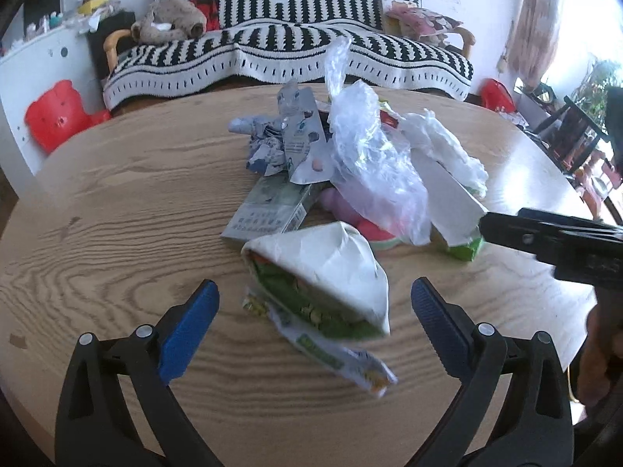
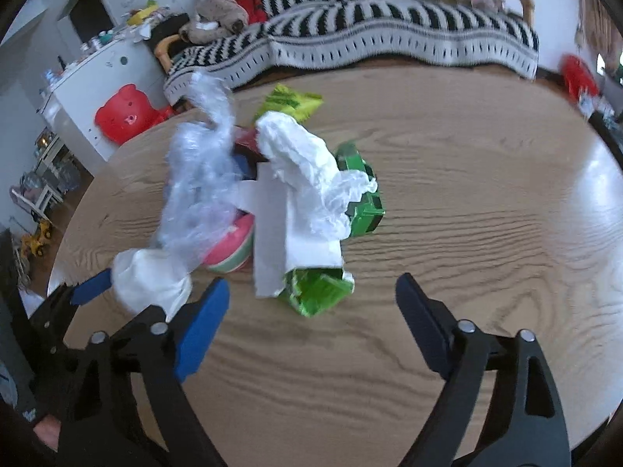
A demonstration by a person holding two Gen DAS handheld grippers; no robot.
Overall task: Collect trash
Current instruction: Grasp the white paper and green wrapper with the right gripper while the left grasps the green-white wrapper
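Over the round wooden table (image 1: 117, 202) both tools hover low with fingers spread wide and nothing between them. Just ahead of the left gripper (image 1: 314, 295) lies a folded white wrapper (image 1: 335, 268), green-printed inside, resting on a crumpled snack packet (image 1: 342, 362). The right gripper (image 2: 311, 292) faces a torn green carton (image 2: 315, 295) under white paper. Farther on, clear plastic bag (image 1: 370, 163) and crumpled foil pouches (image 1: 284, 140) heap mid-table; behind it stands a striped sofa (image 1: 272, 50).

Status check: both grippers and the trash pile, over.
Left gripper open, straddling white-and-green wrapper. Right gripper open, empty, short of green carton. Trash pile on table, nothing blocking.
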